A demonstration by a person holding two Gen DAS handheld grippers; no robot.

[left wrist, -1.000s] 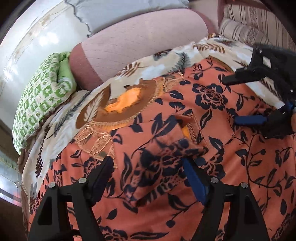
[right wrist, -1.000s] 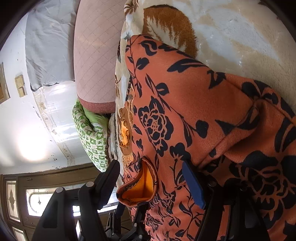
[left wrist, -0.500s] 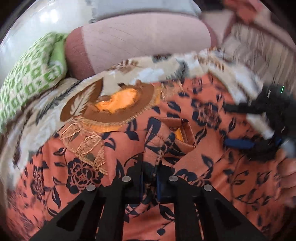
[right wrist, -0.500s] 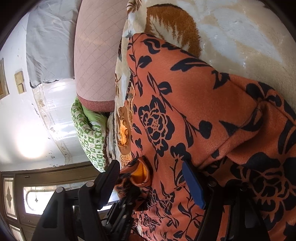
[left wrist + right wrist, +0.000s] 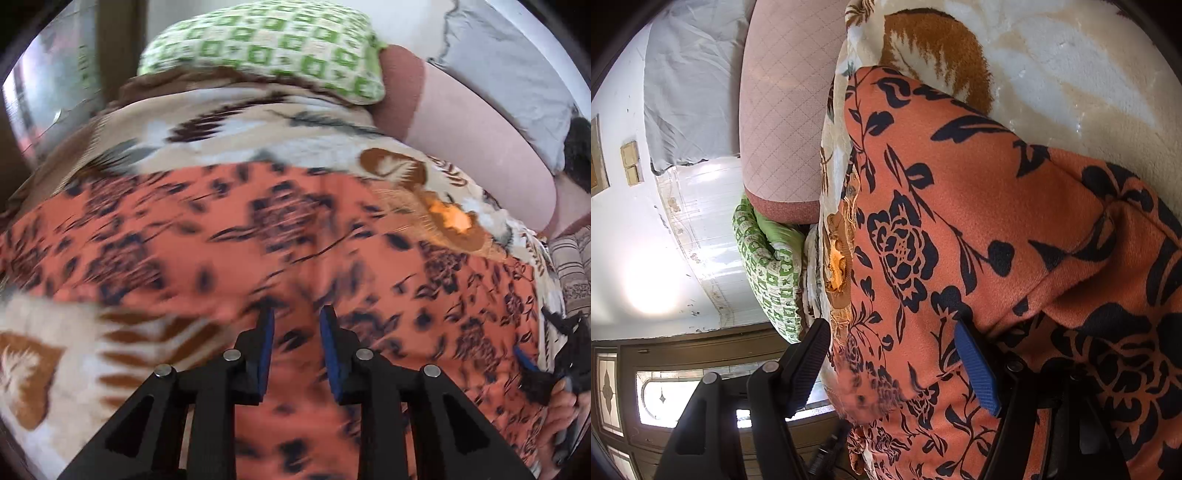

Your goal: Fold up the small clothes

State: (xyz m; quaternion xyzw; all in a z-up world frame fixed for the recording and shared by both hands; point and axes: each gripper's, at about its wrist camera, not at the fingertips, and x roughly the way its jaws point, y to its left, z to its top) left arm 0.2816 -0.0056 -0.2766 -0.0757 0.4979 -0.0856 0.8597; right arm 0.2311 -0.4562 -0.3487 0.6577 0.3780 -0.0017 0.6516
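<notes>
An orange garment with dark floral print (image 5: 229, 236) lies spread on a cream and brown leaf-patterned blanket (image 5: 229, 122). My left gripper (image 5: 295, 317) is nearly closed on a pinch of the garment's fabric; the left wrist view is motion-blurred. My right gripper (image 5: 890, 339) is open, its jaws wide apart over the garment (image 5: 960, 206), with a fabric fold lying over the blue right finger (image 5: 975, 365). The right gripper also shows at the right edge of the left wrist view (image 5: 554, 365).
A green and white patterned cushion (image 5: 266, 48) and a pink quilted bolster (image 5: 465, 122) lie at the far side of the blanket. A grey pillow (image 5: 690, 74) sits behind the bolster. A wooden door with glass panes (image 5: 646, 387) stands beyond.
My left gripper closed on the garment's fabric, then swung left with it; the raised sleeve with orange lining is no longer in view. The right gripper has stayed open and almost still.
</notes>
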